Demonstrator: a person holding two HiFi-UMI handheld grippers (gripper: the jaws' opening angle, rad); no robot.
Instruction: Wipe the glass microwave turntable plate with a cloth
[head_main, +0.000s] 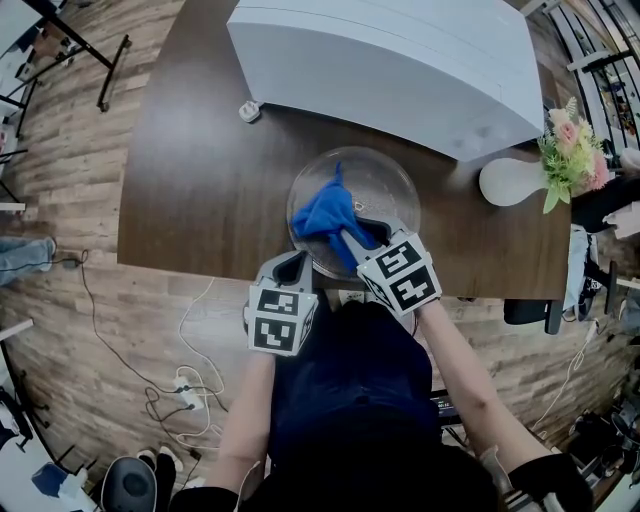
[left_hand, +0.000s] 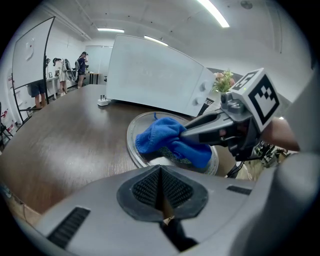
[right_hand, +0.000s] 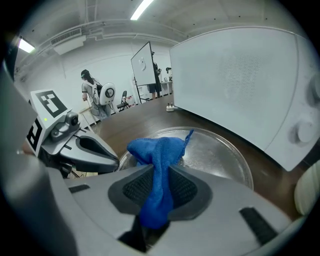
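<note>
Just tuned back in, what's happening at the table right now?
A person works with two hand-held grippers. The right gripper is shut on a bunched blue cloth, which rests on the round clear glass turntable plate on the dark wooden table, before a white microwave. The left gripper is shut and empty, by the plate's near edge.

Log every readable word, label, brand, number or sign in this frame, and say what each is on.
No readable text in any view.
Left marker cube and right marker cube: black-and-white square patterns, not letters.
Microwave: no print can be made out on its casing.
Whiteboard: faint marks, too small to read.
</note>
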